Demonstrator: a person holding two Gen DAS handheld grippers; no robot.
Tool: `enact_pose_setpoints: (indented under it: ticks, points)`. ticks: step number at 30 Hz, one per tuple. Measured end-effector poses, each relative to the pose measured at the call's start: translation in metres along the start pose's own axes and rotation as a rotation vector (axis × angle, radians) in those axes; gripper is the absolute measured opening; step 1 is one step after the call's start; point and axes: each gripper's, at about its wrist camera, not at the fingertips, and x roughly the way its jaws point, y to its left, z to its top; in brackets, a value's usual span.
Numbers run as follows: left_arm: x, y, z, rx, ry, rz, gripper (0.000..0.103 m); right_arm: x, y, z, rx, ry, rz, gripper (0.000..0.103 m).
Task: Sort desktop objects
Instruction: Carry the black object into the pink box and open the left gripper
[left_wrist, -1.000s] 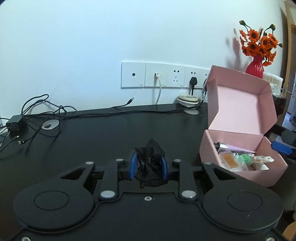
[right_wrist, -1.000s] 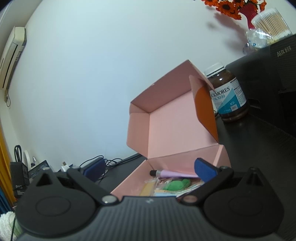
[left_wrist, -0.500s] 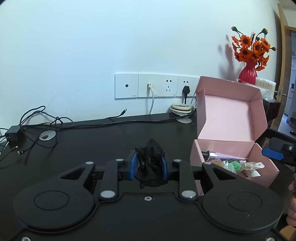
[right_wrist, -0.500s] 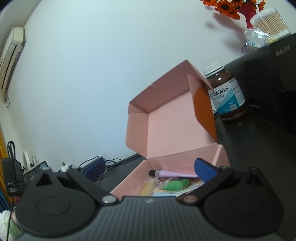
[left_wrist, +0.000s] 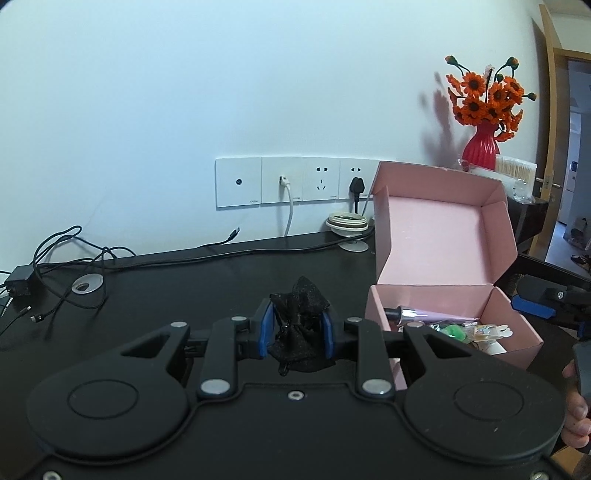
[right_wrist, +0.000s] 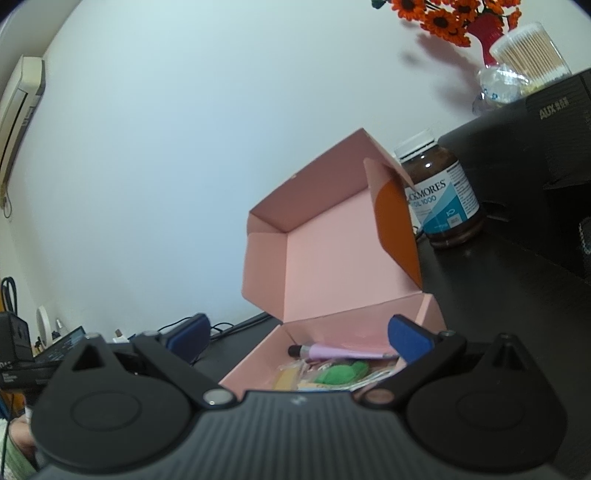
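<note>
Left claw (left_wrist: 297, 332) clamps a black pouch (left_wrist: 300, 325); right claw (right_wrist: 295, 338) gapes (pink box (right_wrist: 332, 258) ahead)

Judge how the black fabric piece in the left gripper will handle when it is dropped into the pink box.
The black fabric piece looks soft: it bunches and bulges between the left gripper pads, so it is probably floppy and light. A dangling end suggests it may cling or snag on release. It is unlikely to roll or tip in the pink box.

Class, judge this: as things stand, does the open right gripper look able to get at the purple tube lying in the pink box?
Probably yes. The pink box has its lid up, the purple tube lies exposed on top, and the right gripper is open, empty, facing it.
</note>
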Motion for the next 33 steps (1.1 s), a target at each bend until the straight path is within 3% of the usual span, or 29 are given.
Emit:
enact_pose_setpoints:
  ticks: [11,20,33]
  points:
    - [0.012,-0.048,0.007,0.062,0.001,-0.115,0.027,-0.010,-0.004,0.001,0.016,-0.065,-0.024,0.102]
    - [0.049,-0.108,0.011,0.132,0.026,-0.214,0.027,-0.015,-0.014,0.004,0.087,-0.102,-0.066,0.102]
    - [0.097,-0.121,-0.013,0.137,0.158,-0.152,0.029,-0.014,-0.017,0.003,0.099,-0.095,-0.059,0.102]
